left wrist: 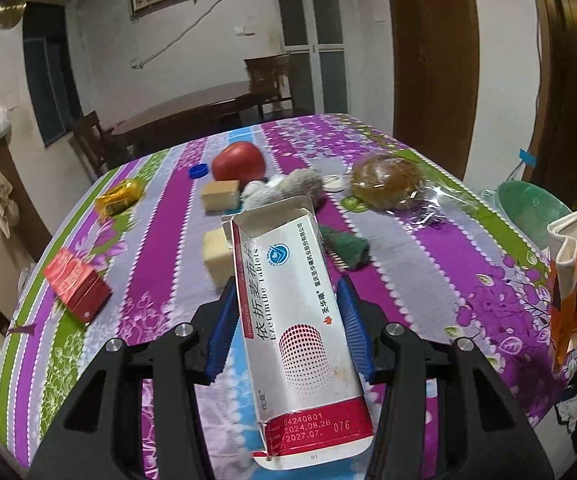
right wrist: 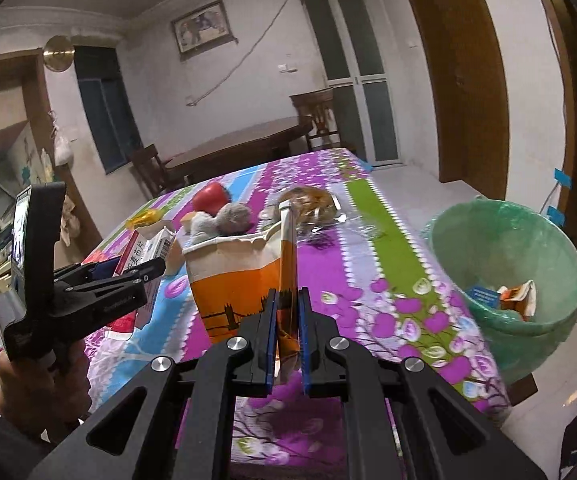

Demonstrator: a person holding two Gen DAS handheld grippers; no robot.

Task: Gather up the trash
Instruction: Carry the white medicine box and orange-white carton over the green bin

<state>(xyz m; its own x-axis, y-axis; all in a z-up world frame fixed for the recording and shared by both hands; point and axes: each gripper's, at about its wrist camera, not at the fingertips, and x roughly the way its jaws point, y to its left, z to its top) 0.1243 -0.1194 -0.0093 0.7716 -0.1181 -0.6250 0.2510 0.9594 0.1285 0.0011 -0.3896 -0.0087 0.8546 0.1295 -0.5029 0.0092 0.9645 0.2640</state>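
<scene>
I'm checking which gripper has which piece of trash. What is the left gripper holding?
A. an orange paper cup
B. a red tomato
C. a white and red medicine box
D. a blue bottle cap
C: in the left wrist view, the left gripper has its blue pads pressed on the sides of the white and red medicine box, with its end flaps open.

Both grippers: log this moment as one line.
left gripper: shut on white tablet box | right gripper: shut on orange paper cup | green bin: right of table, holds trash
</scene>
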